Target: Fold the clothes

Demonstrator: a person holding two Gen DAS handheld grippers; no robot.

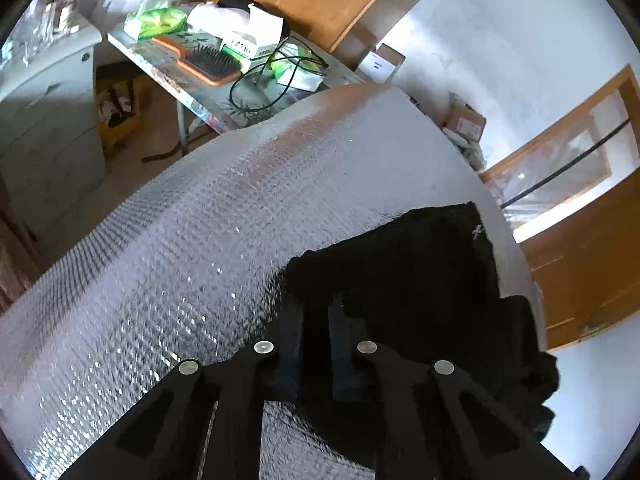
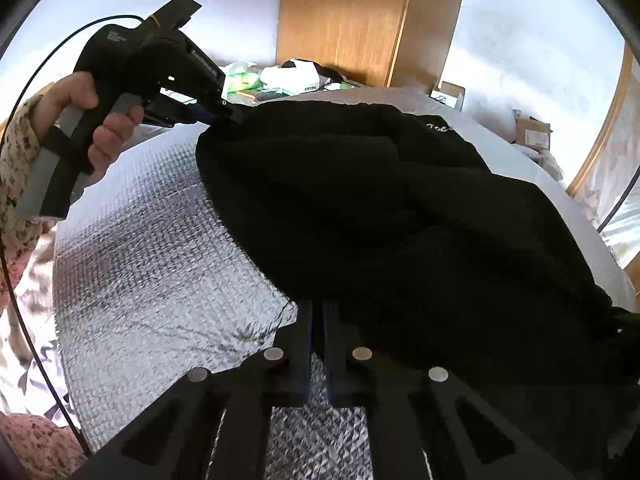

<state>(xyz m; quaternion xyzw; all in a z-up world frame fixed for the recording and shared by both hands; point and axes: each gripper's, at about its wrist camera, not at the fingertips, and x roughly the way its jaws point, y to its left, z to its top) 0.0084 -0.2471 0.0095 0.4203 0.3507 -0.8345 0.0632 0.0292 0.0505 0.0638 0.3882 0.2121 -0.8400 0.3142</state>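
Room: white walls, with a tall wooden wardrobe (image 2: 344, 20) against the far wall and a wood-framed door (image 1: 580, 208) to the right; a white drawer cabinet (image 1: 44, 120) stands at the left. Work surface: a wide pad of silver quilted foil (image 1: 180, 240) covers the whole near area; it is creased and glints in the light. Beyond its far edge stands a cluttered tabletop (image 1: 200, 104) carrying a tissue box (image 1: 256, 36), green wipe packs (image 1: 160, 20), an orange-backed hairbrush (image 1: 204, 62) and a looped black cable (image 1: 264, 80); cardboard boxes (image 1: 464, 122) lie on the floor by the wall. Task item: a black garment (image 2: 400, 208) lies bunched on the right part of the foil, white lettering near its far edge. Left gripper (image 2: 234, 114), held by a hand (image 2: 92, 120) in a floral sleeve, has its fingers closed on the garment's far left edge; right gripper (image 2: 318, 308) has its fingers closed on the near edge.
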